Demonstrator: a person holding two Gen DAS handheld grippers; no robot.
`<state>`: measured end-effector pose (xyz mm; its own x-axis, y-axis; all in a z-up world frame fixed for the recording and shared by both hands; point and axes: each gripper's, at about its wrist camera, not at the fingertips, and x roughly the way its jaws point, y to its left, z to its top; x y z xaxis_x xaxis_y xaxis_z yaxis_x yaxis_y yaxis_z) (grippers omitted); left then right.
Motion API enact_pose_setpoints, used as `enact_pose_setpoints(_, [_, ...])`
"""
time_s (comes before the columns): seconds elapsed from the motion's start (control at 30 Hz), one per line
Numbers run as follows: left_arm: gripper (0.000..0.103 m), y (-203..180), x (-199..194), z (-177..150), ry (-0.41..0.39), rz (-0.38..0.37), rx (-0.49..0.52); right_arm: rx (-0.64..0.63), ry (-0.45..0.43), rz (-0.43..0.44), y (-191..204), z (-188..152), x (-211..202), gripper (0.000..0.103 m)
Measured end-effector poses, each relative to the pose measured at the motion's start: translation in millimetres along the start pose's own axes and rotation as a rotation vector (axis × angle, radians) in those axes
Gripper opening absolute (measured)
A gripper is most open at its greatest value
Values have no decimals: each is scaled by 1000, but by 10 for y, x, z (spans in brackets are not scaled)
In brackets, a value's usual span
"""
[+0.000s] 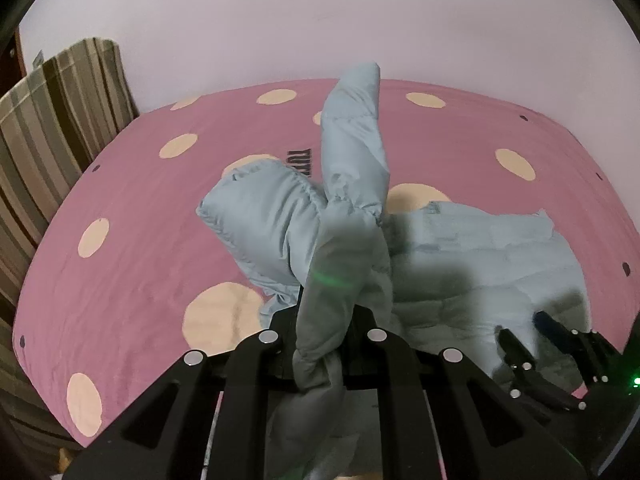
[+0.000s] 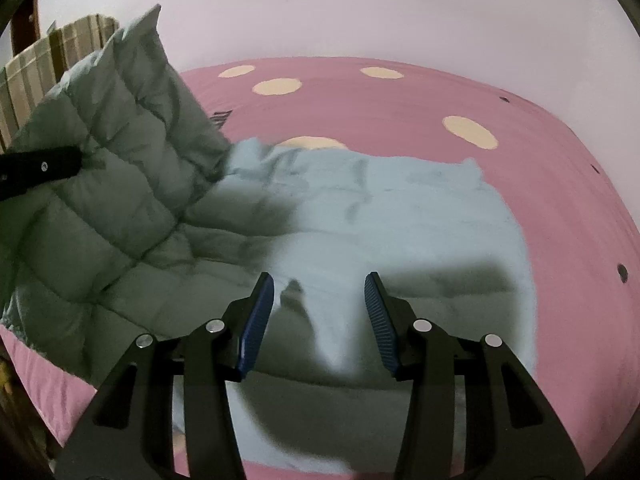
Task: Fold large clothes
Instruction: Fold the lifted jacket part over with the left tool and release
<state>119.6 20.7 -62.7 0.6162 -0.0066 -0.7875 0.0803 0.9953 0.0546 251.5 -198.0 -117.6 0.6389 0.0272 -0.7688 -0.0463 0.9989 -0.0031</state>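
A: Left gripper (image 1: 320, 344): jaws nearly closed, clamped on a bunched part of the pale blue puffer jacket (image 2: 360, 216), likely a sleeve or side panel, which stands up ahead of them. Right gripper (image 2: 320, 316): jaws about half open, nothing between the blue pads (image 2: 256, 320); the jacket body lies flat just beyond and below them.

B: Where is the rest of the garment?

A: Spread on the bed (image 2: 560, 160), ahead and to the right of the left jaws. From the right wrist view the raised quilted panel hangs to the left of the right jaws.

B: Advice for this step?

A: My judgement: carry the raised part over the body in one arc, keep it taut, and lay it edge to edge before letting go. The padding is springy; the free right gripper could press the body flat.

B: Surroundings?

A: Pink sheet with cream dots, a plain pale wall (image 1: 280, 20) behind, striped fabric (image 1: 60, 100) far left.
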Motion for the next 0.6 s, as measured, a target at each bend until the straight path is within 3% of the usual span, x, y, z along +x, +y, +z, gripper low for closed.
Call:
enact_pose_setpoints(0.37, [11, -905, 66, -14, 15, -41, 93, 91, -59, -83, -797, -178, -353, 47])
enact_pose_setpoints(0.6, [11, -1368, 293, -107, 52, -29, 137, 184, -34, -121, -1300, -378, -358, 48])
